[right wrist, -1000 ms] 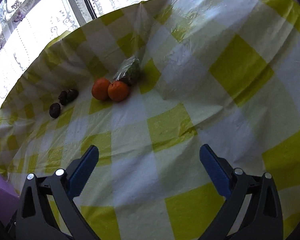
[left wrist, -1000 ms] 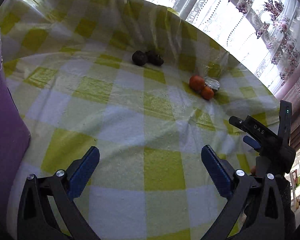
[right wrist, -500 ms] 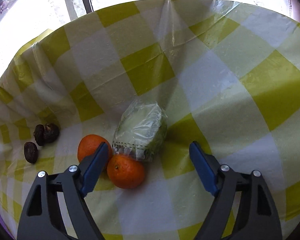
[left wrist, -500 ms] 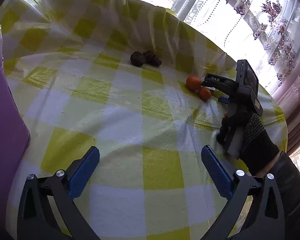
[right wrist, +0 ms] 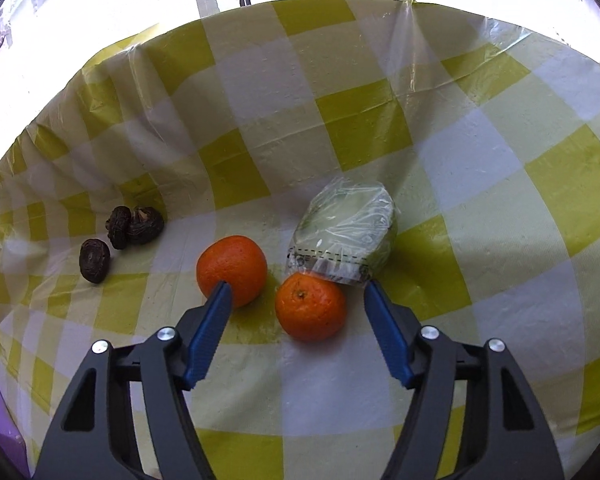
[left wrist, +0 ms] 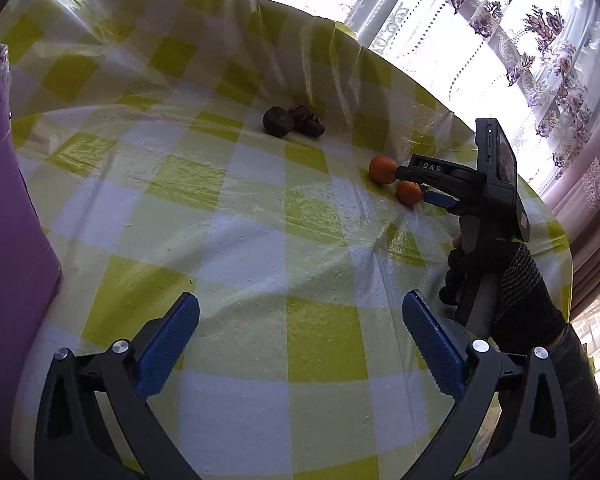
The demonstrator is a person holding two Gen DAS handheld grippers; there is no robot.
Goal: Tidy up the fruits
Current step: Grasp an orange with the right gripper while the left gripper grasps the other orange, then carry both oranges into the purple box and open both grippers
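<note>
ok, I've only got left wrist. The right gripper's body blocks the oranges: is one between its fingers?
Observer: Yes. The nearer orange sits between the fingers of the right gripper. The jaws have just been closing, but the pads aren't on it.
Operator: Anything behind it that I can't see?
Observer: A plastic-wrapped green item lies just beyond that orange, and seems to touch it.
Operator: Dark fruits, two or three?
Observer: Three dark fruits: a touching pair and a single one slightly apart.
</note>
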